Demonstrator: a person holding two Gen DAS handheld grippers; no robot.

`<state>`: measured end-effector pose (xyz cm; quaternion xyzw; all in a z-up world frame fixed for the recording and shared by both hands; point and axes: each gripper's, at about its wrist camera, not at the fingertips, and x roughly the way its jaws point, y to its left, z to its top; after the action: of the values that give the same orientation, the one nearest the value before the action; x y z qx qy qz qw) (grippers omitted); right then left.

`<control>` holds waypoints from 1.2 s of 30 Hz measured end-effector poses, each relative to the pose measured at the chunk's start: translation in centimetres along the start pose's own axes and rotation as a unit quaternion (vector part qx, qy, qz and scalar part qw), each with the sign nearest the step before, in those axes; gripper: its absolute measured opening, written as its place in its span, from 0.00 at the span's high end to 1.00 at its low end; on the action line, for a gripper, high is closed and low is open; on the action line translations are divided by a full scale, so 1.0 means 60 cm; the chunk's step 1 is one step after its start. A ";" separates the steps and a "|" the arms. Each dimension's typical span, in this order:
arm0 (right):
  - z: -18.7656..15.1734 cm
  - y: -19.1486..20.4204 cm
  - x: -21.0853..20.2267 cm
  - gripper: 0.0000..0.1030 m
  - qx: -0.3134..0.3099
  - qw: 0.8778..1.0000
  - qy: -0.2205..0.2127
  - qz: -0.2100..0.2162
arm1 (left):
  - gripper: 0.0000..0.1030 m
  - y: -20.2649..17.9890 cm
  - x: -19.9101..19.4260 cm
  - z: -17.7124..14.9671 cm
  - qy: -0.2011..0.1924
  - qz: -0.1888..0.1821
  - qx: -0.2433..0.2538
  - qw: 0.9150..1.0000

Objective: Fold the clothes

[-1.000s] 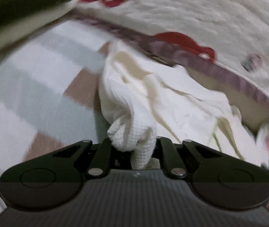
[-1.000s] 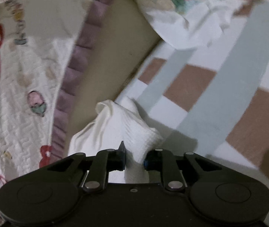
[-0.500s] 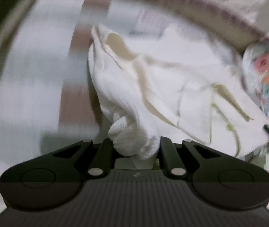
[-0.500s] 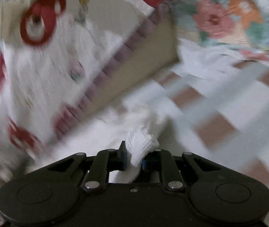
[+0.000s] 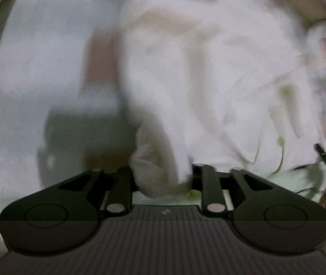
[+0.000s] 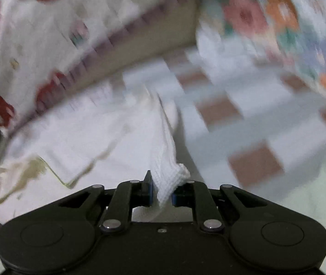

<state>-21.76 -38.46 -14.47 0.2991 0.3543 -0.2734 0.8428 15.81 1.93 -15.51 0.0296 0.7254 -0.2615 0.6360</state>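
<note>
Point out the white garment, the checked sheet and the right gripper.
white garment (image 6: 169, 178): right wrist view, on the ribbed edge pinched between the fingers.
checked sheet (image 6: 254, 162): right wrist view, on a brown square.
right gripper (image 6: 161, 192): right wrist view, midway between the fingertips.

A bed sheet (image 6: 254, 123) checked in white, grey and brown covers the bed. On it lie a white garment (image 6: 89, 142), a floral quilt (image 6: 277, 23) and a red-patterned blanket (image 6: 36, 45).
</note>
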 end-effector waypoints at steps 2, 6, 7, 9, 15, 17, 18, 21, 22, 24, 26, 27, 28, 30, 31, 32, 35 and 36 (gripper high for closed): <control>-0.013 -0.003 0.009 0.85 0.003 1.000 0.007 -0.008 | 0.77 0.009 -0.003 -0.024 0.029 0.034 -0.007 0.999; -0.014 0.007 0.011 0.85 -0.033 0.999 -0.001 -0.019 | 0.77 -0.014 -0.068 -0.048 -0.012 0.076 0.080 0.994; -0.016 0.009 0.014 0.85 -0.040 0.999 -0.001 -0.021 | 0.76 -0.017 -0.081 -0.048 -0.035 0.081 0.091 0.992; -0.020 0.009 0.021 0.85 -0.044 0.999 -0.004 -0.025 | 0.76 -0.024 -0.106 -0.045 -0.081 0.090 0.111 0.986; 0.026 0.032 -0.005 0.86 -0.104 0.994 0.005 -0.024 | 0.76 -0.070 -0.165 -0.070 -0.193 0.113 0.139 0.965; 0.045 0.042 -0.018 0.86 -0.131 0.991 0.010 -0.023 | 0.74 -0.093 -0.180 -0.069 -0.230 0.105 0.130 0.959; 0.055 0.047 -0.024 0.86 -0.144 0.989 0.013 -0.023 | 0.74 -0.100 -0.172 -0.067 -0.238 0.101 0.111 0.960; 0.040 0.059 -0.018 0.86 -0.179 0.982 0.029 -0.044 | 0.73 -0.127 -0.143 -0.067 -0.246 0.094 0.074 0.962; 0.028 0.053 -0.012 0.86 -0.168 0.984 0.033 -0.051 | 0.73 -0.139 -0.129 -0.069 -0.241 0.095 0.077 0.963; 0.005 0.037 0.001 0.86 -0.137 0.988 0.041 -0.063 | 0.72 -0.148 -0.121 -0.066 -0.241 0.100 0.082 0.962; -0.003 0.031 0.000 0.86 -0.116 0.990 0.038 -0.073 | 0.71 -0.155 -0.114 -0.063 -0.242 0.105 0.086 0.961; 0.004 0.034 -0.011 0.85 -0.112 0.990 0.028 -0.076 | 0.70 -0.145 -0.112 -0.056 -0.249 0.106 0.085 0.959; 0.012 0.038 -0.021 0.84 -0.108 0.991 0.017 -0.079 | 0.70 -0.135 -0.111 -0.050 -0.256 0.108 0.083 0.957; 0.031 0.053 -0.042 0.83 -0.123 0.988 -0.004 -0.089 | 0.70 -0.111 -0.103 -0.030 -0.265 0.113 0.075 0.955; 0.045 0.069 -0.054 0.81 -0.157 0.982 -0.020 -0.106 | 0.70 -0.096 -0.098 -0.015 -0.267 0.118 0.071 0.954; 0.059 0.083 -0.067 0.77 -0.191 0.973 -0.033 -0.124 | 0.70 -0.086 -0.095 -0.005 -0.269 0.123 0.069 0.953; 0.138 0.103 -0.106 0.71 -0.226 0.967 -0.042 -0.110 | 0.70 -0.064 -0.077 0.034 -0.262 0.115 0.080 0.955; 0.171 0.114 -0.111 0.69 -0.235 0.967 -0.029 -0.096 | 0.70 -0.061 -0.072 0.045 -0.259 0.109 0.084 0.956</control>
<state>-16.73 -39.39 -1.41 0.0491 0.4111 -0.2702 0.8692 17.71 -1.11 -10.37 0.0931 0.5040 -0.2492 0.8217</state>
